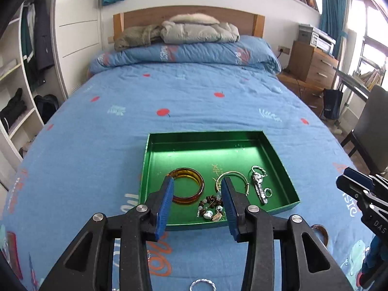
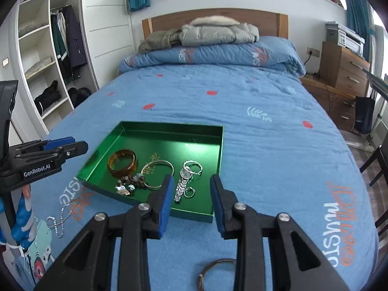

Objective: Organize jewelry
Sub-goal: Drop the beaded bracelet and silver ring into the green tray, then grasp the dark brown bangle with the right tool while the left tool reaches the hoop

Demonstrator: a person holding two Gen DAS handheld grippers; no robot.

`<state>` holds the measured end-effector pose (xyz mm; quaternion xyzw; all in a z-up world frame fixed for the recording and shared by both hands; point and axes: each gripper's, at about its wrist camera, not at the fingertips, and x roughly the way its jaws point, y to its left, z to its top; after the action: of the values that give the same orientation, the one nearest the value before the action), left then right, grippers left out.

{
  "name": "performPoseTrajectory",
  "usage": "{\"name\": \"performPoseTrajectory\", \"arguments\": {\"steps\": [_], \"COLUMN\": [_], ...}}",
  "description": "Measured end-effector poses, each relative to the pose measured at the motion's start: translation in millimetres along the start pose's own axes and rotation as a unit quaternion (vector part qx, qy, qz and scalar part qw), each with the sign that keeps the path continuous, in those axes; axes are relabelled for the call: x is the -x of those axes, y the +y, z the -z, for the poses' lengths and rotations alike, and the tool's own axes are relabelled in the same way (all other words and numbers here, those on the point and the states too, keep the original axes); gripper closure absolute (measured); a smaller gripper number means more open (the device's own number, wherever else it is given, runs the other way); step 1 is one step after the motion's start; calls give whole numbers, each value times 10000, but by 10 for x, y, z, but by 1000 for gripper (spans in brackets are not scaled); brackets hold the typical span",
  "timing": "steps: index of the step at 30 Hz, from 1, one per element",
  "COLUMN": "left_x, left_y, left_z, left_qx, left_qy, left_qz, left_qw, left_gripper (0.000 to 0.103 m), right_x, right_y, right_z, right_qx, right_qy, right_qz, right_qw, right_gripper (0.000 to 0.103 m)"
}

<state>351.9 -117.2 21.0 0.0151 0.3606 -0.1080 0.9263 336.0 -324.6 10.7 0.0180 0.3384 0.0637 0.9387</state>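
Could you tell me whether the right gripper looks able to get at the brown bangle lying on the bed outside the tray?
Probably yes: the brown bangle lies bare on the bed just below the right gripper, whose jaws stand open and empty, with nothing between them and it.

"GenRobot.AI" on left gripper (image 2: 65, 149) (white lettering), "DAS" on right gripper (image 1: 349, 181); "music" on bedspread (image 2: 266, 145)
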Motion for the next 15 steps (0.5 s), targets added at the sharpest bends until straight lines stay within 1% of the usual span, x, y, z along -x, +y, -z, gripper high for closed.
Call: {"name": "performPoseTrajectory", "arguments": {"steps": [3,7,12,15], "left_x": [498,1043,1567,1766], "left_y": [72,154,285,332], "left_z": [4,136,398,581], "left_qx": [8,-13,1,-13], "left_qy": [-292,-411,-570,-571], "left_qz": [-140,-255,-459,-559], "left_qw": [9995,9988,9973,9968], "left_gripper": [63,63,62,57], "right_x": [587,1289,1989,2298], "right_y": [16,68,131,131], "right_z": [-31,48,275,446], "right_qx": [7,102,207,150], "right_qy": [-362,-752,-1056,-1165], "right_qz": [39,81,136,136], "right_qw": [9993,9971,9941,9930], "right_gripper": [71,71,71,71]}}
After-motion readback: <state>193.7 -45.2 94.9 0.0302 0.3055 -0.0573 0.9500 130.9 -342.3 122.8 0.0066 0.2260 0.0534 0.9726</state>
